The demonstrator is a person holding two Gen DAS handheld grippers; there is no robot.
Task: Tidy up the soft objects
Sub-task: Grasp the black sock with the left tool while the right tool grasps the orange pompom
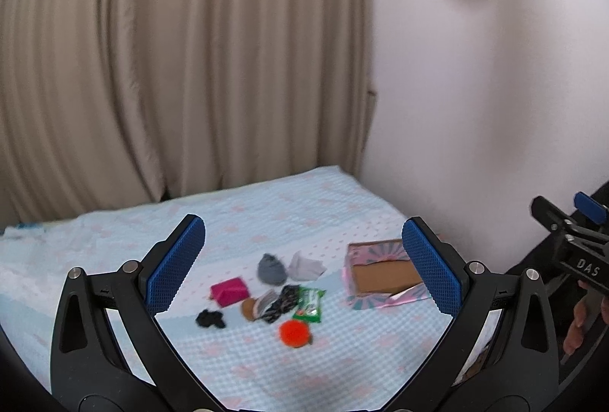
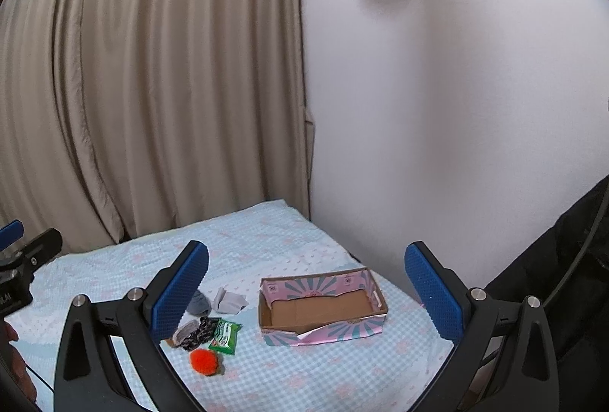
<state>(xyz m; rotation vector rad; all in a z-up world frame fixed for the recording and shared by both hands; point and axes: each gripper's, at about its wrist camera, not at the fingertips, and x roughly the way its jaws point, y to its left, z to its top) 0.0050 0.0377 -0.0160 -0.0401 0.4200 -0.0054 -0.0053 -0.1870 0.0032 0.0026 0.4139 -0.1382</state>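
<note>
Above the bed's pale blue checked cover (image 1: pixel 342 366), both tongs hung released and empty: left tongs (image 1: pixel 303 252), right tongs (image 2: pixel 306 275). Soft pieces lay clustered at nine o'clock of the open pink-patterned cardboard box (image 2: pixel 323 309). Best taken singly, outermost fuzzy orange pom-pom (image 1: pixel 294 333) first. Smaller pieces stayed blurred; blue fingers (image 2: pixel 179 294) hid some.
</note>
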